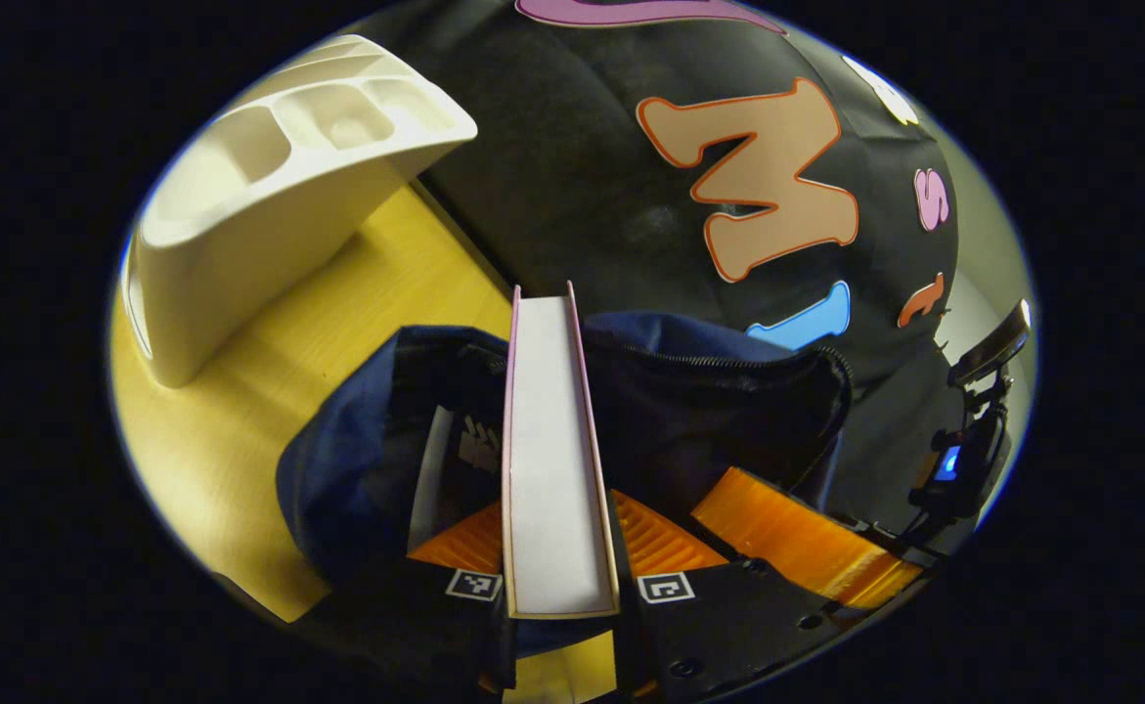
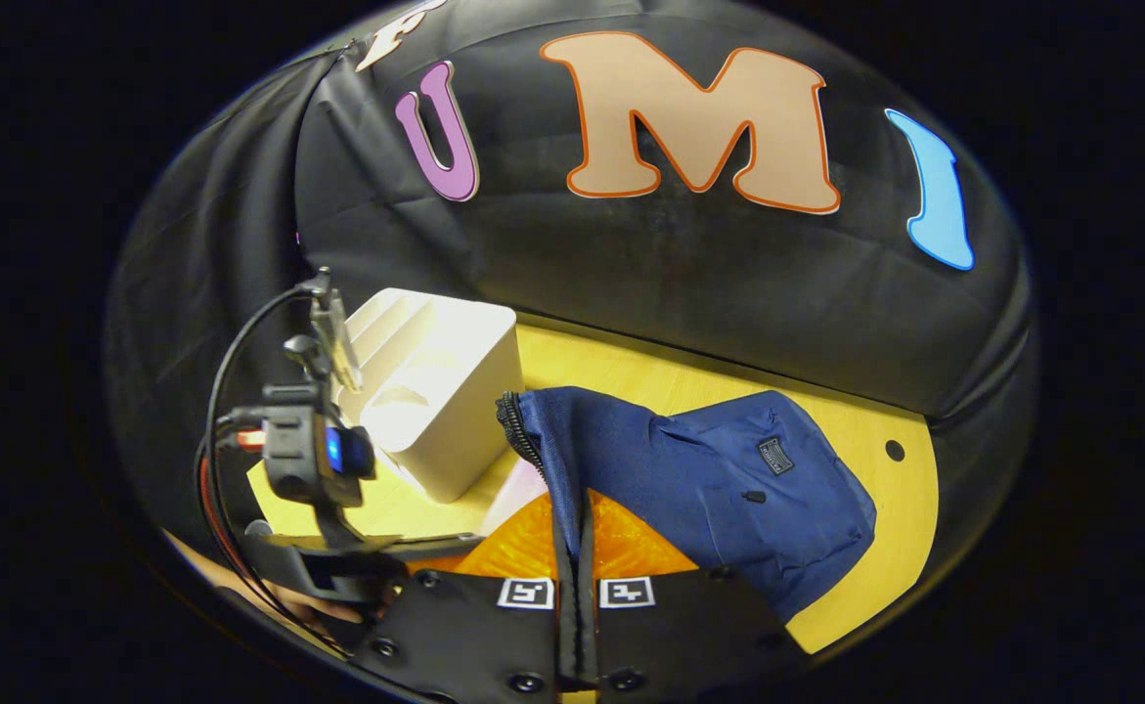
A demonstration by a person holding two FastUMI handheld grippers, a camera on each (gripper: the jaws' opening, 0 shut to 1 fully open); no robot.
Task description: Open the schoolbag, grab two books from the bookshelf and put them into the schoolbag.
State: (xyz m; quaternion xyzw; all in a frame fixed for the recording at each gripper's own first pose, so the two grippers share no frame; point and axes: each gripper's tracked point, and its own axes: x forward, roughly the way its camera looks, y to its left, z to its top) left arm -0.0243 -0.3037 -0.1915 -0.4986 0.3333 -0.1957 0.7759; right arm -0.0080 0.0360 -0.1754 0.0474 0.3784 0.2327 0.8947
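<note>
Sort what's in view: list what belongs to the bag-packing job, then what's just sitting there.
Part of the job: the book clamped in the left gripper over the open schoolbag; the right gripper pinching the bag's zipper edge; the white bookshelf; another book already inside.

Just there: the yellow table.

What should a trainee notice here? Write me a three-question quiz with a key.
1. True or false: the left gripper is shut on a book.
2. The right gripper pinches: A a cup; B the edge of the bag; C a pen.
3. Fill in: the shelf stands on a ___ table.
Key: 1 true; 2 B; 3 yellow.
</note>
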